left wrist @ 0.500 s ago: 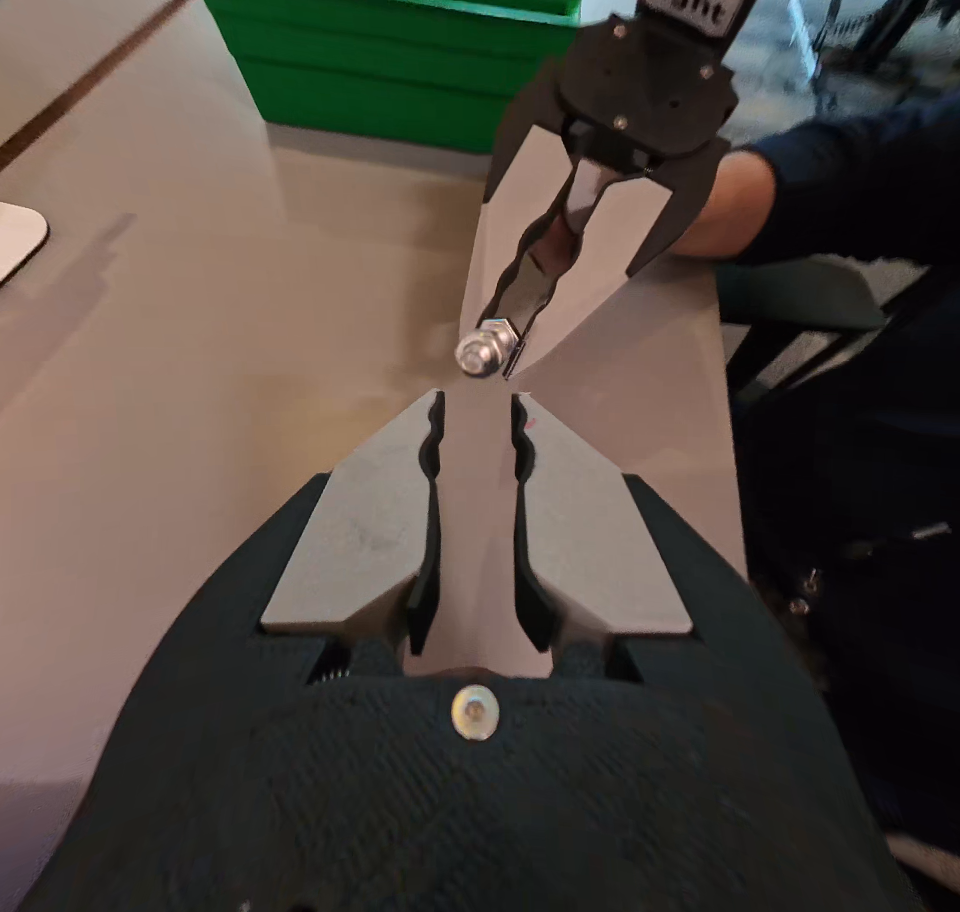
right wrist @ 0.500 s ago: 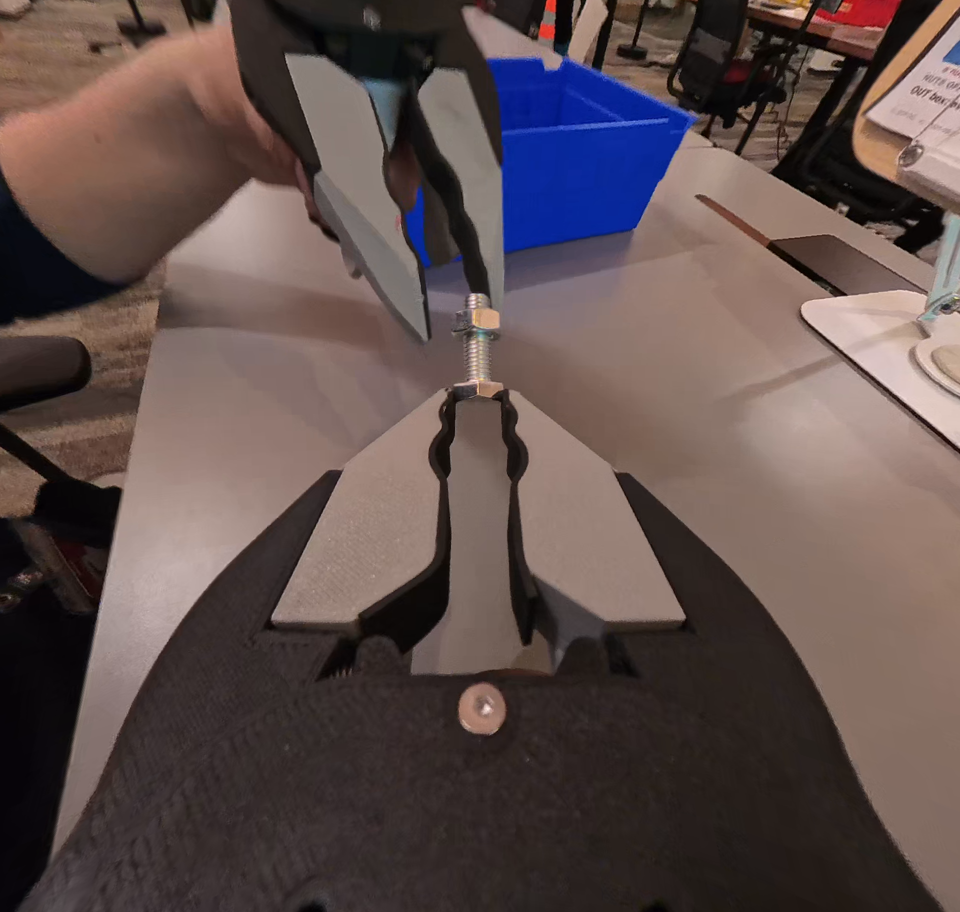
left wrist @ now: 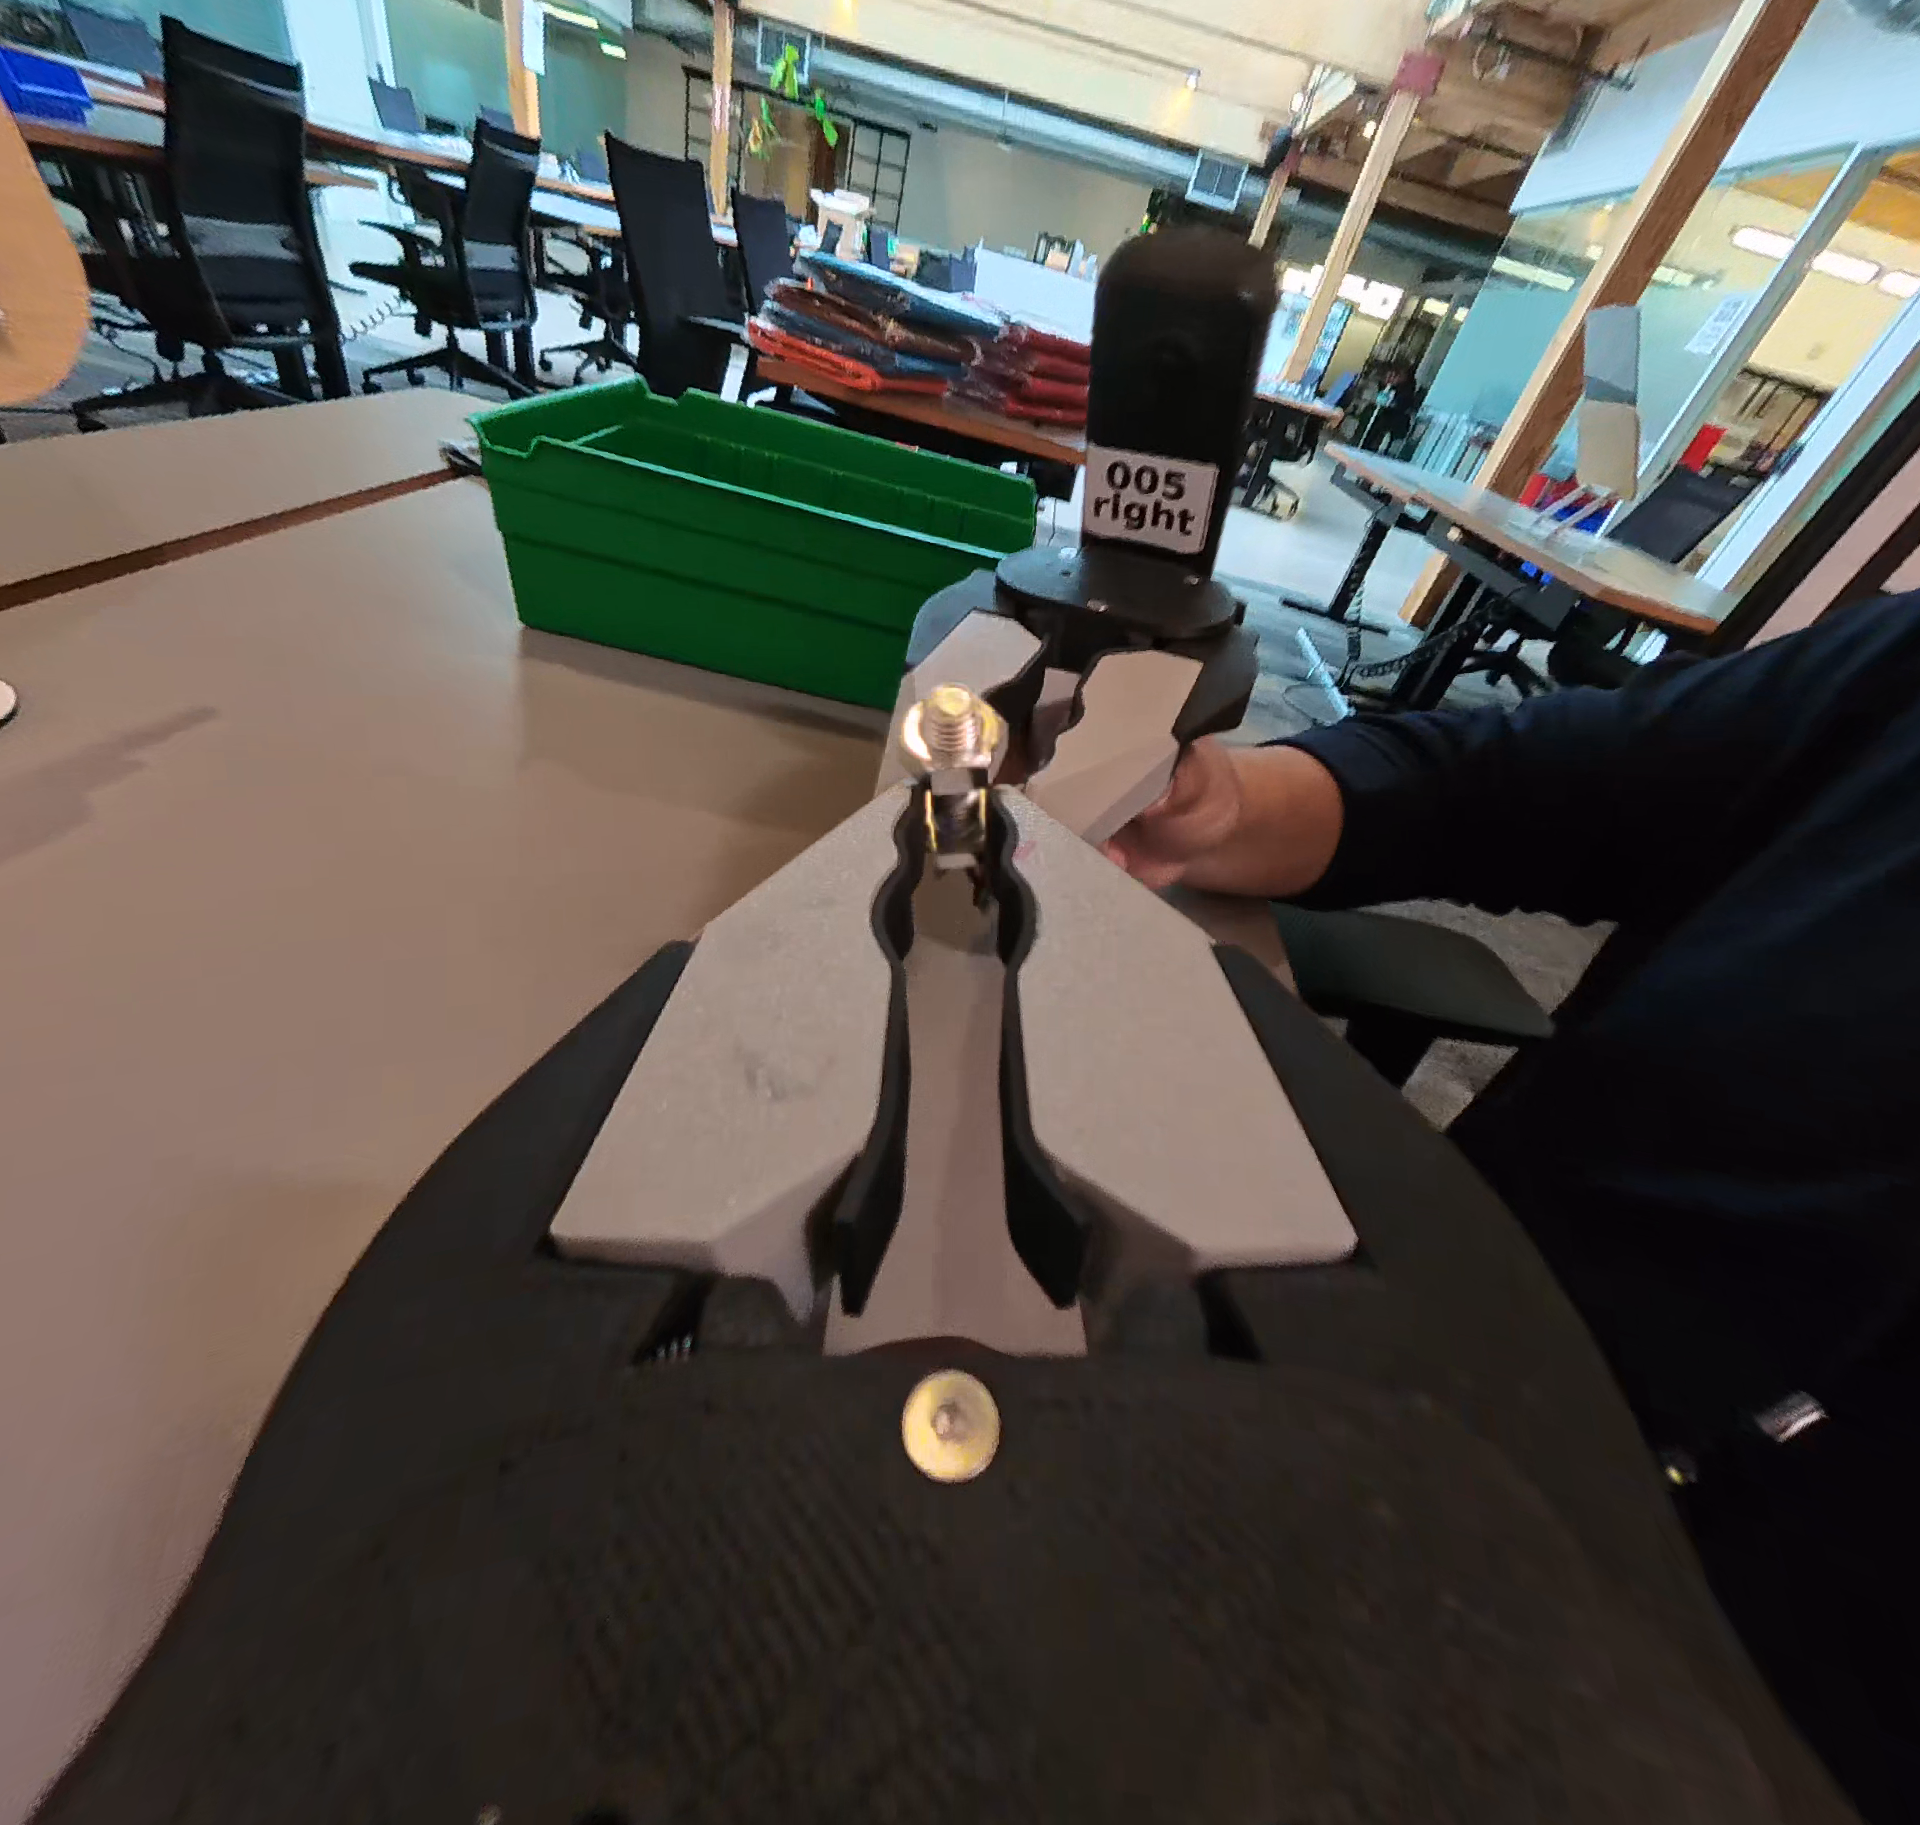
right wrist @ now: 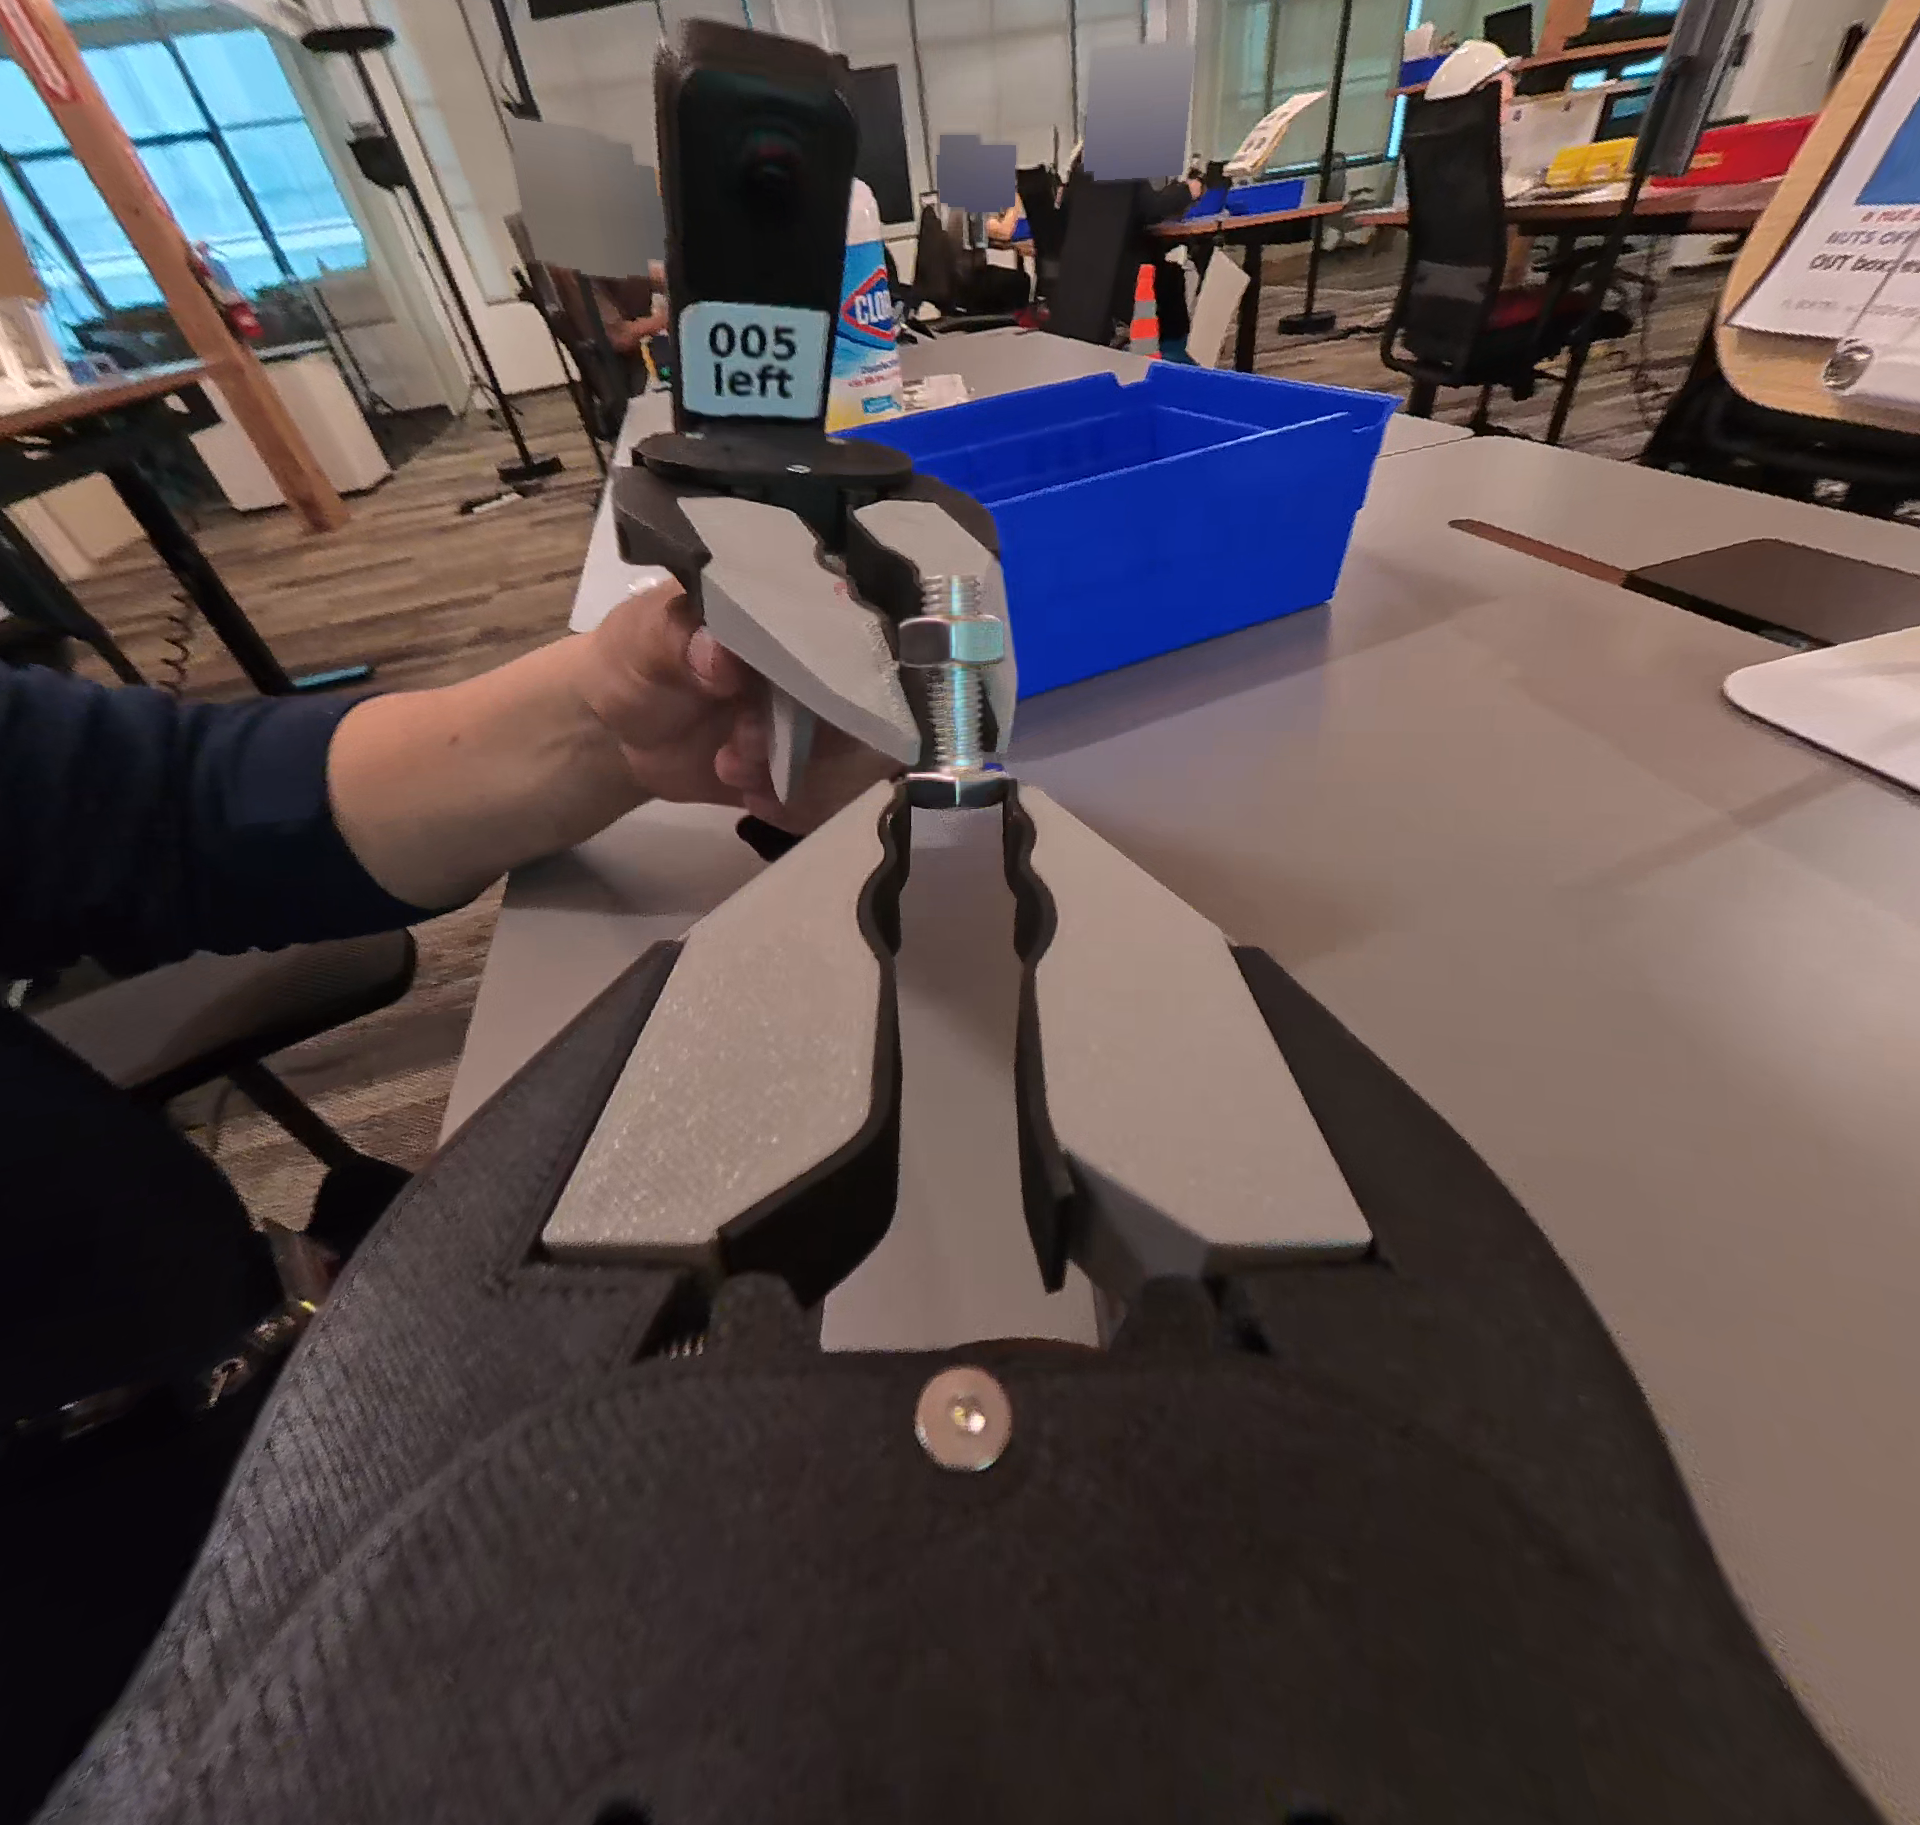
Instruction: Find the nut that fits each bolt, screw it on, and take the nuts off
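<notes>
A silver bolt (right wrist: 954,710) with a hex nut (right wrist: 951,643) threaded near its far end is held above the grey table (right wrist: 1455,840). My right gripper (right wrist: 956,804) is shut on the bolt's hex head. My left gripper (left wrist: 951,814) is shut on the threaded shank between the nut (left wrist: 951,736) and the head. In the left wrist view the nut sits just beyond my fingertips, with the bolt's end facing the camera. In the right wrist view the left gripper's fingers (right wrist: 810,632) reach in from the upper left and flank the shank.
A green bin (left wrist: 727,549) stands on the table behind the grippers in the left wrist view. A blue bin (right wrist: 1174,549) stands behind them in the right wrist view. A white pad (right wrist: 1839,705) lies at the right edge. A person's hands hold both grippers. Left and right tips are no more than a few centimetres apart.
The left gripper was open just short of the bolt's end. It has moved in and its fingers have come together on the shank below the nut. The right gripper's hold has not changed.
</notes>
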`<state>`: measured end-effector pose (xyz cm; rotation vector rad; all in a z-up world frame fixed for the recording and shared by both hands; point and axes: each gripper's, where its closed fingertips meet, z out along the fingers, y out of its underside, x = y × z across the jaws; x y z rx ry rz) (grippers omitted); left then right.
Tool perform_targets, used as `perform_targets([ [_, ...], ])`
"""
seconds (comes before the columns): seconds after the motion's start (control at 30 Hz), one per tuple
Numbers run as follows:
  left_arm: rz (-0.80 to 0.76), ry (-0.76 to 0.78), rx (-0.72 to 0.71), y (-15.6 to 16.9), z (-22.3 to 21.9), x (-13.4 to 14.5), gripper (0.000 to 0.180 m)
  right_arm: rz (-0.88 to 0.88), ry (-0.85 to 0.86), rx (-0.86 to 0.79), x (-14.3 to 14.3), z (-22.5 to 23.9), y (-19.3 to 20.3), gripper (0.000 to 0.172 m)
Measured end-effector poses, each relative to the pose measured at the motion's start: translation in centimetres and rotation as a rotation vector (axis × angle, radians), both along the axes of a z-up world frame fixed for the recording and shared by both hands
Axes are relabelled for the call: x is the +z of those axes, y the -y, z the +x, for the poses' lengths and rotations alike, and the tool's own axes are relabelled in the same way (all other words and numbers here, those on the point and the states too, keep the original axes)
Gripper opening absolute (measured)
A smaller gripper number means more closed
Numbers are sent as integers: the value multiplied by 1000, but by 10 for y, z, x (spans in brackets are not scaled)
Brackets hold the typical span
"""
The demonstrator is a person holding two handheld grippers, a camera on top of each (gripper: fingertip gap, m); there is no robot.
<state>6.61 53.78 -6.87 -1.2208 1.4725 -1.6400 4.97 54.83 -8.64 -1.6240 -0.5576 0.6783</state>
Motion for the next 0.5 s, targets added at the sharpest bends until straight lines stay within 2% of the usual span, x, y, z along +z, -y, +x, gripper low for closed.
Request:
perform_targets([
  [0.17, -28, -5, -13, 7, 6, -4, 9, -13, 30, 8, -6, -6, 0, 14],
  [0.37, 161, -97, 57, 0, 9, -22, 7, -134, 59, 45, -23, -5, -1, 15],
  [0.5, 116, -96, 71, -5, 8, -24, 7, -83, 70, 0, -11, 15, 0, 21],
])
